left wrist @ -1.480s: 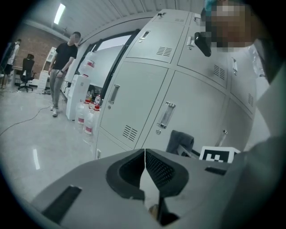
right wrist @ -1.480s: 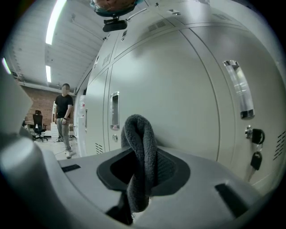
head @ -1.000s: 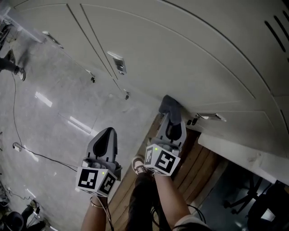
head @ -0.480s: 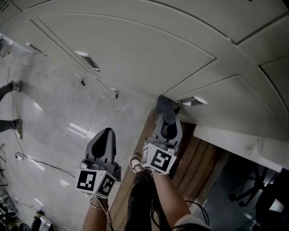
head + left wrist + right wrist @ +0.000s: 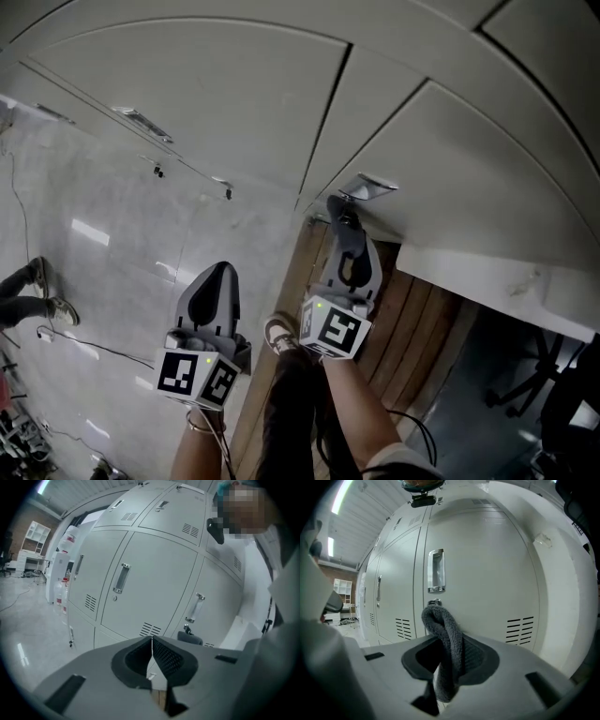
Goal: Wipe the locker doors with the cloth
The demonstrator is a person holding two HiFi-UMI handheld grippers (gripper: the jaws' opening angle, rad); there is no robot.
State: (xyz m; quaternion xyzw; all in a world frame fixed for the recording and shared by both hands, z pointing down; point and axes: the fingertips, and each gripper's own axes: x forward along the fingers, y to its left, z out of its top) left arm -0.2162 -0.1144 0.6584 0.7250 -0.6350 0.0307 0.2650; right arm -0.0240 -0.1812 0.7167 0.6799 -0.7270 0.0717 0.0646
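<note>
Surface and room: a bank of pale grey metal lockers [image 5: 234,103] is seen, with a polished light floor [image 5: 112,244] in front of it. A strip of wooden planks [image 5: 412,319] is laid at the lockers' foot, under the person. A thin cable [image 5: 103,347] is trailed over the floor well away from the lockers. Another person's legs [image 5: 33,291] are seen at the far left.

Counts: two grippers, each with one marker cube. One cloth. Two door handles are made out in the right gripper view, one recessed handle [image 5: 436,570] dead ahead and a second [image 5: 378,588] further along the bank. One shoe [image 5: 279,336] is seen between the grippers.

Pose: the right gripper [image 5: 342,217] is held out toward the lockers on a bare forearm [image 5: 361,403], tips pointed just under the recessed handle [image 5: 367,186]. Its jaws are clamped on the dark grey cloth [image 5: 445,639], which is looped up over the tips and hangs down between them. The cloth is brought to the door face just below that handle; actual contact cannot be confirmed. The left gripper [image 5: 220,272] is held back from the lockers, over the floor, well short of the doors. Its jaws are closed together, tips touching, with nothing between them [image 5: 151,640]. A bracelet [image 5: 199,424] is worn on the left wrist.
</note>
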